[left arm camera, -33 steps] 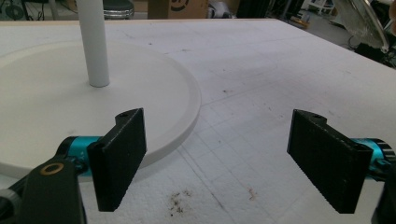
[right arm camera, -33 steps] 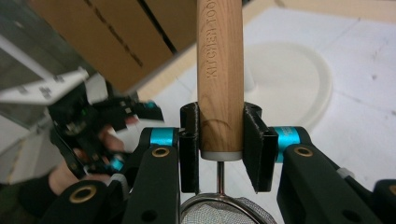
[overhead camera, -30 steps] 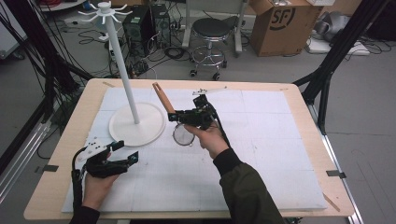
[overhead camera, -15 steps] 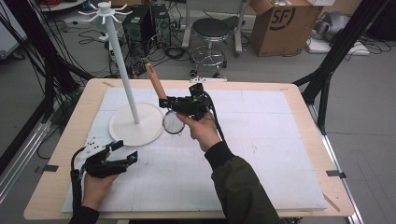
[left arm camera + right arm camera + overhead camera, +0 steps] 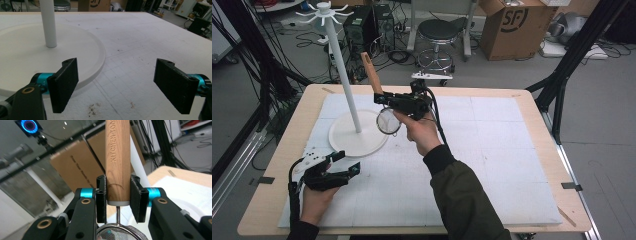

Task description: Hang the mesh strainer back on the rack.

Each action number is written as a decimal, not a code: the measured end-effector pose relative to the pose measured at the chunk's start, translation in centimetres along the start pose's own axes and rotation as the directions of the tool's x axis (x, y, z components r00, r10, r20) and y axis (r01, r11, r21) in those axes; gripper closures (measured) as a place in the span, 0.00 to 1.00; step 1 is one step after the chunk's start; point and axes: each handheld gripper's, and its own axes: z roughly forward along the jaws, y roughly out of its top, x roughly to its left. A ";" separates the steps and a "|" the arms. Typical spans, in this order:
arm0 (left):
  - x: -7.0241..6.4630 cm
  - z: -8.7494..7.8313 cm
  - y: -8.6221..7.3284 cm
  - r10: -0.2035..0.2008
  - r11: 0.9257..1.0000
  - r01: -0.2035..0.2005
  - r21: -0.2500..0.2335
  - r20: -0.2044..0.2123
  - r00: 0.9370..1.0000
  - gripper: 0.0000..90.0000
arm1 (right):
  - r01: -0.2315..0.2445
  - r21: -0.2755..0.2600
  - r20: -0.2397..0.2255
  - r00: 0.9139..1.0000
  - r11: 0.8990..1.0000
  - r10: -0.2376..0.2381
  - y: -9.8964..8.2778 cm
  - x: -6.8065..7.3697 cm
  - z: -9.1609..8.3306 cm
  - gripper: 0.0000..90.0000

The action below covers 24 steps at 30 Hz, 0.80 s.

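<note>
Right tool (image 5: 384, 98) is clamped on the wooden handle of a small strainer (image 5: 388, 121) (mesh bowl hanging below), held in the air beside the white rack pole (image 5: 343, 75). Left tool (image 5: 348, 162) rests released on the desk (image 5: 512, 150).

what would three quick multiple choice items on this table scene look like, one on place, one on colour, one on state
1. Where does the white stand with the tall pole sit?
A. left part of the table
B. right edge
C. on the floor

2. What colour is the handle of the small wire-mesh strainer?
A. blue
B. light wood
C. black

3. How is the left gripper?
A. shut on the strainer
B. open
C. shut on the pole

A: the high view shows its round base left of centre.
B: the right gripper clamps a wooden handle.
B: nothing sits between its spread jaws.
</note>
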 end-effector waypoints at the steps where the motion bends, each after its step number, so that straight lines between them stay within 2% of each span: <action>1: 0.0 0.0 0.0 0.003 1.000 -0.003 0.001 0.000 1.000 0.23 | -0.003 -0.003 -0.004 1.000 1.000 0.003 0.1 0.0 0.1 0.78; 11: 0.1 -0.1 0.0 -0.005 1.000 0.005 -0.006 -0.004 1.000 0.23 | -0.002 -0.021 -0.047 0.999 1.000 0.001 1.3 1.1 0.5 0.78; 21: 0.2 -0.1 0.0 0.001 1.000 -0.001 -0.006 -0.005 1.000 0.23 | 0.040 -0.068 -0.091 0.995 0.997 -0.046 3.6 3.2 0.7 0.78; 24: 0.2 -0.2 0.0 -0.007 1.000 0.007 -0.008 -0.005 1.000 0.23 | 0.036 -0.088 -0.105 0.993 0.996 -0.045 3.9 3.5 0.9 0.78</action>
